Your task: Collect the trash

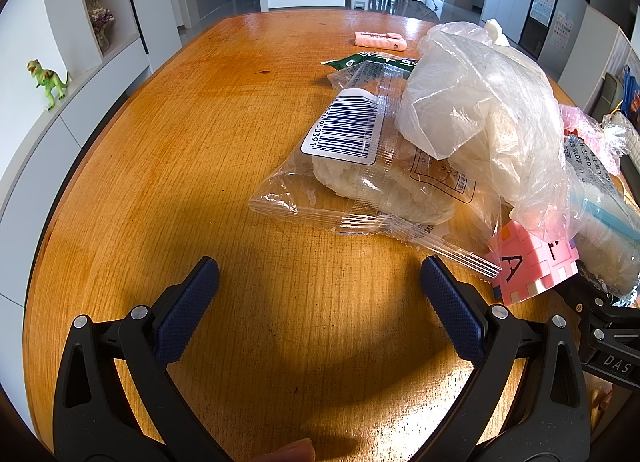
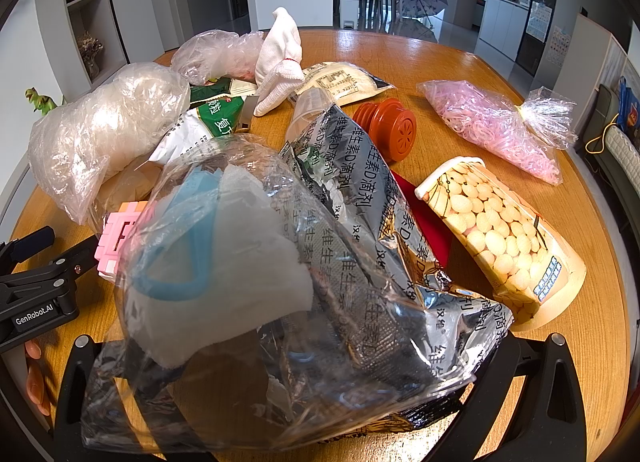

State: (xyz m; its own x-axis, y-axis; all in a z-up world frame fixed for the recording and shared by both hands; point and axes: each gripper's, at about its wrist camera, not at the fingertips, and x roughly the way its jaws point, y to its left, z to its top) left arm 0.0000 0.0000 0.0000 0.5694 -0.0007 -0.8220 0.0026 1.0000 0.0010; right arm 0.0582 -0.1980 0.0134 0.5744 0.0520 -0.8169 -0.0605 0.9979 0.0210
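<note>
Reading "GenRobot.AI" on left tongs (image 2: 40,258), "A" on pink block (image 1: 532,268)

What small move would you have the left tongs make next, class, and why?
Probably ease the left tongs forward and a little right onto the near edge of the clear wrapper. They are open and empty over bare table, and that edge is the nearest trash. The right tongs are buried under a silver bag, apparently occupied.
</note>
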